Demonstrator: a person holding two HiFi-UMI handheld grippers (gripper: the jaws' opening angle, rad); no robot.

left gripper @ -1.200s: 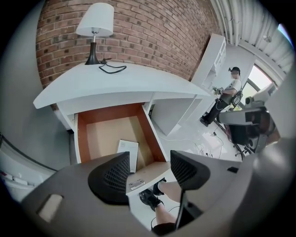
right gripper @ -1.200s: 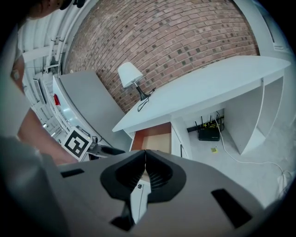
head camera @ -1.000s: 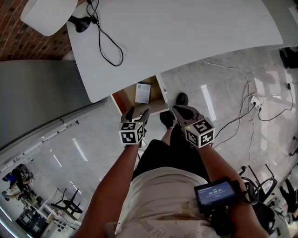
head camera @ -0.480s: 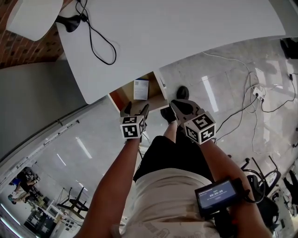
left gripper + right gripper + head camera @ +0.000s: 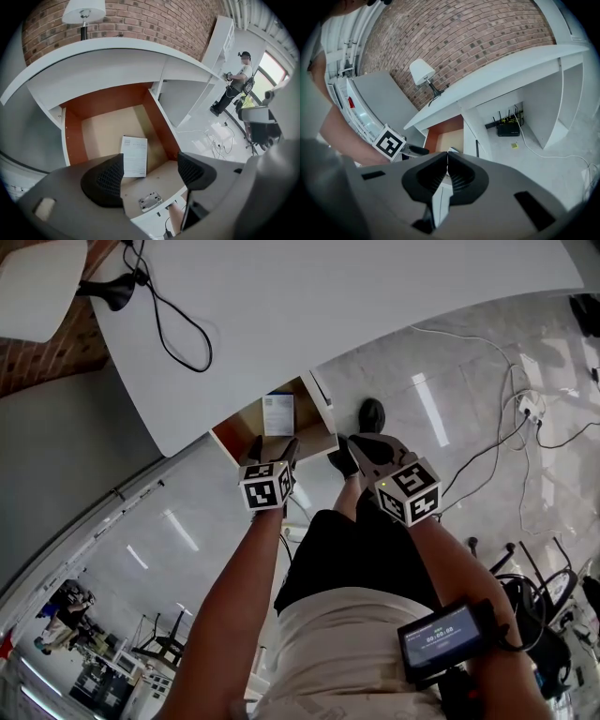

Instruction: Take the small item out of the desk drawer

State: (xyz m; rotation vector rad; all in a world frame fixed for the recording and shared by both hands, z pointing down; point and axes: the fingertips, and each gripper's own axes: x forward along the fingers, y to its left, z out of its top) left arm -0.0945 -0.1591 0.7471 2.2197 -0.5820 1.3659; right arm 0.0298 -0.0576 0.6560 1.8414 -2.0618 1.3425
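Orange-brown wood lines the open drawer (image 5: pixel 72 136), which juts out from under the white desk (image 5: pixel 117 51) at the centre of the left gripper view. A white printed leaflet (image 5: pixel 134 156), the only loose item inside, lies flat near the middle of the drawer floor. The left gripper (image 5: pixel 150 171) hovers over the drawer's front edge, jaws released and wide apart, with nothing between its dimpled pads (image 5: pixel 108 180). The leaflet shows just beyond the left pad, untouched. A small metal plate (image 5: pixel 150 201) sits on the drawer's front rail, low in that frame. Behind the desk, at the top of the frame, rise a brick wall (image 5: pixel 140 18) and a white lamp (image 5: pixel 84 9). At the far right a person (image 5: pixel 236 79) stands well away. In the head view the drawer sits at upper centre, the left gripper just below it. The right gripper (image 5: pixel 358 444) is just right of the drawer, over the glossy floor (image 5: pixel 450 427) and near a black shoe (image 5: pixel 372 414). The right gripper view shows its jaws clenched tip to tip, holding nothing. A black cable (image 5: pixel 178 329) loops across the desk at the head view's upper left.
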